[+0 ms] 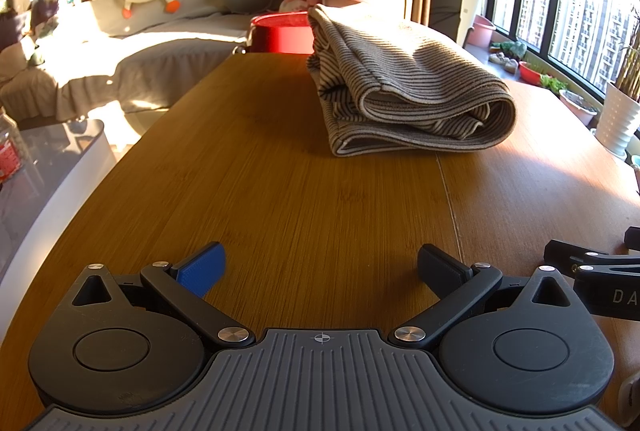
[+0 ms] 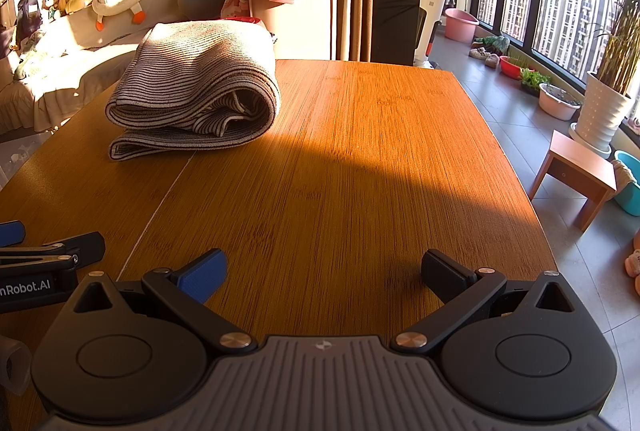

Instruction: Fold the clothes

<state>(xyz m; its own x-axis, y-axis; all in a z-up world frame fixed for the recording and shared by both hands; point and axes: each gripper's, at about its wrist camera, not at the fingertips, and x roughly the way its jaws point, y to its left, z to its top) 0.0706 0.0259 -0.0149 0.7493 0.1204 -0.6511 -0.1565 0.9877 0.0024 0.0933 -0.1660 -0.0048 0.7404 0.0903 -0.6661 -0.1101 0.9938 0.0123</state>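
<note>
Striped garment (image 1: 404,87) sits folded on the table (image 1: 300,199), up at 1 o'clock. Left gripper (image 1: 320,267) and right gripper (image 2: 324,269) both spread wide, holding nothing. Fold looks done; next probably another garment.

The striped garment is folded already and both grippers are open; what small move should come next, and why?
Probably keep both grippers back, or lift them away. The striped garment lies in a folded bundle on the wooden table, and the left gripper and right gripper are open, empty and apart from it.
</note>
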